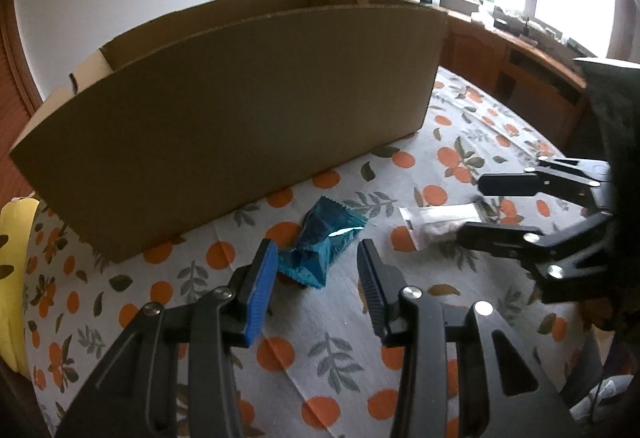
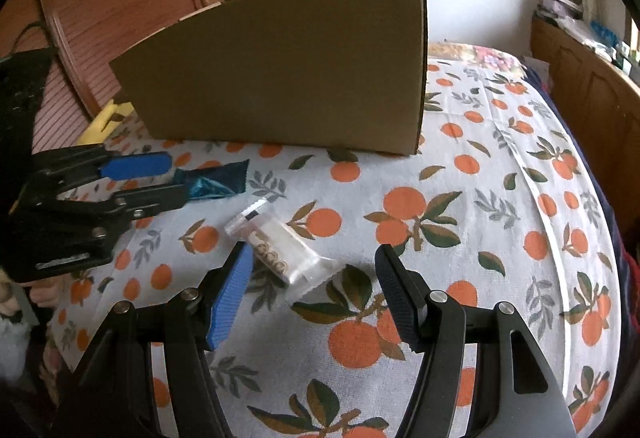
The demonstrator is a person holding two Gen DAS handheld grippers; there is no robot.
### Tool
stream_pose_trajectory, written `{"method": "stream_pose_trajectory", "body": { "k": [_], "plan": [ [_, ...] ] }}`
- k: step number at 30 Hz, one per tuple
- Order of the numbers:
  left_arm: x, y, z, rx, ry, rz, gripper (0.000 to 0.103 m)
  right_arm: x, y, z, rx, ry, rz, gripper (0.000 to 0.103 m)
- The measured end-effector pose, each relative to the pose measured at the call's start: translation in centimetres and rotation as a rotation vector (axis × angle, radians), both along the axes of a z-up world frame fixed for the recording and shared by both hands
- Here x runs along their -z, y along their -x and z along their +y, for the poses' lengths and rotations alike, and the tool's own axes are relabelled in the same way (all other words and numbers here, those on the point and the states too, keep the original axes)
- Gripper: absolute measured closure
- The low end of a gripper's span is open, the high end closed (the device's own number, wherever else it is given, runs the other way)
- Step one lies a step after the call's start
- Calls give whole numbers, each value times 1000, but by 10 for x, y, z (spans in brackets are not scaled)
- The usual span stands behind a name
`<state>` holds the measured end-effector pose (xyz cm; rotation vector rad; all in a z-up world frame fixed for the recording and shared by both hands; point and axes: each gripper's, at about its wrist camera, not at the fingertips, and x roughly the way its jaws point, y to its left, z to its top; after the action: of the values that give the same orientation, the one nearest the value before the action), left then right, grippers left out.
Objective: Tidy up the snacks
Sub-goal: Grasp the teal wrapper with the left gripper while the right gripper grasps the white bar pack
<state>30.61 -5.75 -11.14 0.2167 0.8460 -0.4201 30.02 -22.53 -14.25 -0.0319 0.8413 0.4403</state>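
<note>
A teal foil snack packet (image 1: 320, 242) lies on the orange-print cloth in front of the cardboard box (image 1: 240, 109). My left gripper (image 1: 316, 274) is open, its fingertips on either side of the packet's near end; the right wrist view shows the packet (image 2: 218, 179) sticking out beyond the left gripper (image 2: 178, 177). A clear packet of small round snacks (image 2: 280, 250) lies to the right. My right gripper (image 2: 316, 286) straddles its near end, open, with a wide gap on the black-pad side. The left wrist view shows the right gripper (image 1: 472, 209) at that packet (image 1: 436, 222).
The tall brown box (image 2: 288, 69) stands close behind both packets, its near wall hiding the inside. A yellow object (image 1: 12, 278) sits at the table's left edge. A wooden cabinet (image 2: 592, 85) runs along the right, beyond the cloth (image 2: 480, 197).
</note>
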Motion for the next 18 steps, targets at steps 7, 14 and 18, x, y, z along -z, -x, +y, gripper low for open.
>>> {"method": "stream_pose_trajectory", "body": {
  "k": [7,14,18],
  "plan": [
    [6,-17,-7,5,-34,14,62,-1,5,1,-18,-3,-19,38],
    [14,-25,-7,-4,-21,40,62,-1,7,2,-36,-11,-18,38],
    [15,-23,-7,-4,-20,34,62,-1,8,3,-37,-11,-21,38]
  ]
}}
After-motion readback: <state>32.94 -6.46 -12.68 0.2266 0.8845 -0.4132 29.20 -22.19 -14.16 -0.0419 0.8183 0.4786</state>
